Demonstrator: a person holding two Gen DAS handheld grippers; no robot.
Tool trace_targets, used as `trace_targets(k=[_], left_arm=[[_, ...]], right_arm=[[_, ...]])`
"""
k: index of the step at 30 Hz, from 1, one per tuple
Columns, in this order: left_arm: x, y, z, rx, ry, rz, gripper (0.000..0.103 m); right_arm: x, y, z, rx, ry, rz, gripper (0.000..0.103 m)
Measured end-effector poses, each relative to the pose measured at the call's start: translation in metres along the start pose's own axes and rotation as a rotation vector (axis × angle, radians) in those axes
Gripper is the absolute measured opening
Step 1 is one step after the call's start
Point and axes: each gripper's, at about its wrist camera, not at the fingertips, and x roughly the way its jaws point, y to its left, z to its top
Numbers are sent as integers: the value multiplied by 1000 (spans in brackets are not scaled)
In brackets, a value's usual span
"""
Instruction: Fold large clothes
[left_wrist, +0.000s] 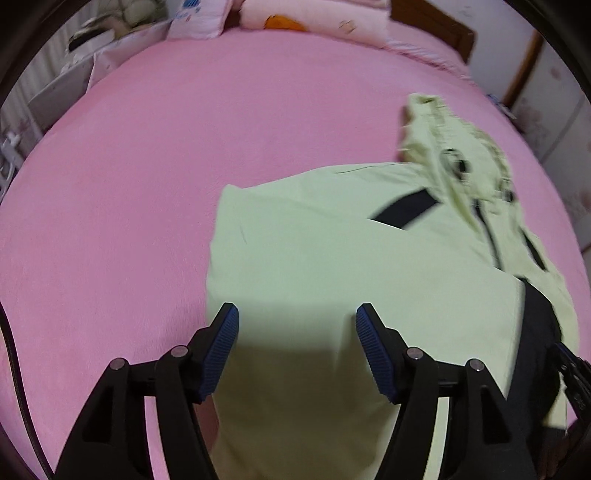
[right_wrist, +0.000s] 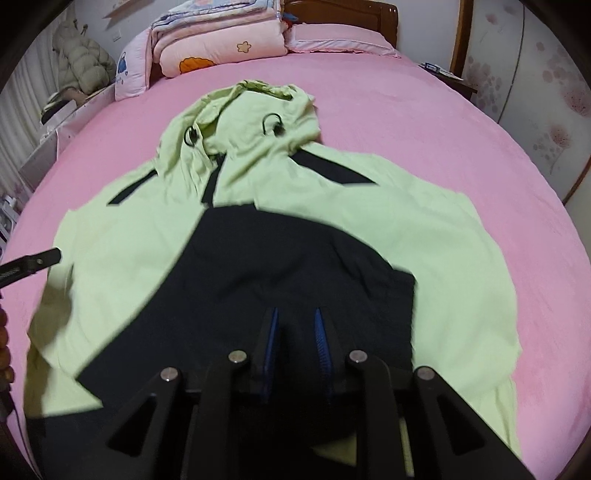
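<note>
A light green hooded jacket (right_wrist: 424, 236) with navy panels lies spread face up on the pink bed (right_wrist: 424, 122), hood (right_wrist: 255, 110) toward the headboard. My left gripper (left_wrist: 297, 314) hangs open over the jacket's left green part (left_wrist: 314, 236), with nothing pressed between its blue pads (left_wrist: 221, 350). One of its black fingers (right_wrist: 37, 262) shows at the left edge of the right wrist view. My right gripper (right_wrist: 297, 325) is nearly closed low over the middle. Dark navy fabric (right_wrist: 295, 258) fills the narrow gap between its jaws, and this navy part lies folded over the green body.
Folded pink quilts (right_wrist: 221, 48) and pillows (right_wrist: 340, 40) are stacked at the wooden headboard (right_wrist: 343, 11). A puffy coat (right_wrist: 85, 59) and clutter sit beside the bed on the left. A wardrobe door (right_wrist: 535, 74) stands at right. Bare pink sheet (left_wrist: 129, 203) spreads left of the jacket.
</note>
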Motion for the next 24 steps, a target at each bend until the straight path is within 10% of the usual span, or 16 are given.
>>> trace_targets(k=[11,24], left_arm=[[38,12,25,-26,15,71,79],[-19,2,14,-13,-23,81,81]], right_arm=[[54,-15,27,-24,61,-106,20],[1,-50,21,47,39,-34,20]])
